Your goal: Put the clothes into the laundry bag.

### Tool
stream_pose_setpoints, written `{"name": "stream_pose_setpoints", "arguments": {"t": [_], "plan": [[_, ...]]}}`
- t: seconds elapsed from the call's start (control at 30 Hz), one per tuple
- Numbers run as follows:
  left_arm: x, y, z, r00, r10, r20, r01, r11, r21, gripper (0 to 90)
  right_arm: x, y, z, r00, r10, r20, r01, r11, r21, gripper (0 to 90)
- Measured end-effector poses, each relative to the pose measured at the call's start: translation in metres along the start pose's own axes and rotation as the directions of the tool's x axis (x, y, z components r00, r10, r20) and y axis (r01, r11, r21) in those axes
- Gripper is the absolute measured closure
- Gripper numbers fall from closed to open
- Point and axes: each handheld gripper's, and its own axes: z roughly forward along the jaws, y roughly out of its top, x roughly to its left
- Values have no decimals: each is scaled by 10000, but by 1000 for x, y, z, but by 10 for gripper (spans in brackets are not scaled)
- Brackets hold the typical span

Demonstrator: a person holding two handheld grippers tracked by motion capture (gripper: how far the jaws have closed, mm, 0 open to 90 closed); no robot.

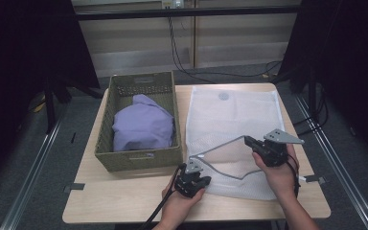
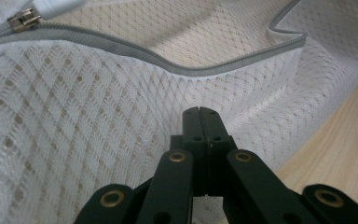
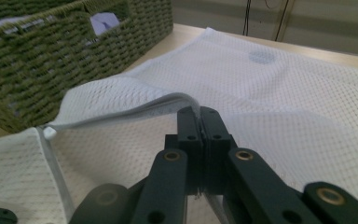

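Two grippers hold a mesh bag open

The left gripper (image 1: 195,168) pinches the bag (image 1: 230,115) near the table's (image 1: 124,191) front edge; the right gripper (image 1: 246,140) clamps its grey-trimmed upper lip (lifted), right of the basket (image 1: 106,143).

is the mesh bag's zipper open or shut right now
Open. The white mesh laundry bag's grey zipper edge gapes wide in the high view, its upper lip lifted by the right hand-held gripper; the left gripper view shows the zipper's two sides apart.
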Motion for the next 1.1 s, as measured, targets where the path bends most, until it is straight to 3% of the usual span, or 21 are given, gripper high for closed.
{"name": "stream_pose_setpoints", "arguments": {"t": [0.07,0.2,0.33,0.4,0.53,0.63,0.8,1.0,1.1], "plan": [[1,0,0,10000,-48,69,48,10000,-31,894,2,2,-1,9999,-8,-118,8,10000,-18,885],[6,-1,-8,9988,-318,380,346,9967,-741,681,5,-2,5,9996,-96,-254,102,9997,229,884],[9,-1,-21,9995,189,-239,-219,9912,-1308,423,5,-7,8,9993,-18,-380,34,9991,425,882],[13,1,-29,9995,233,-199,-258,9901,-1380,324,5,-8,8,9989,99,-460,-79,9990,439,881],[17,5,-38,9961,603,-636,-699,9846,-1604,289,1,-10,8,9938,715,-850,-688,9970,352,881],[20,8,-44,9974,437,-574,-532,9830,-1756,288,1,-11,8,9920,836,-945,-805,9961,363,880],[18,16,-55,9953,619,-741,-755,9773,-1978,267,2,-12,8,9929,726,-944,-688,9967,431,879],[18,24,-66,9922,728,-1015,-928,9734,-2094,157,3,-15,9,9927,687,-991,-636,9965,538,876],[21,26,-71,9867,799,-1413,-1083,9723,-2069,119,3,-16,9,9926,644,-1031,-588,9966,572,875]]}}
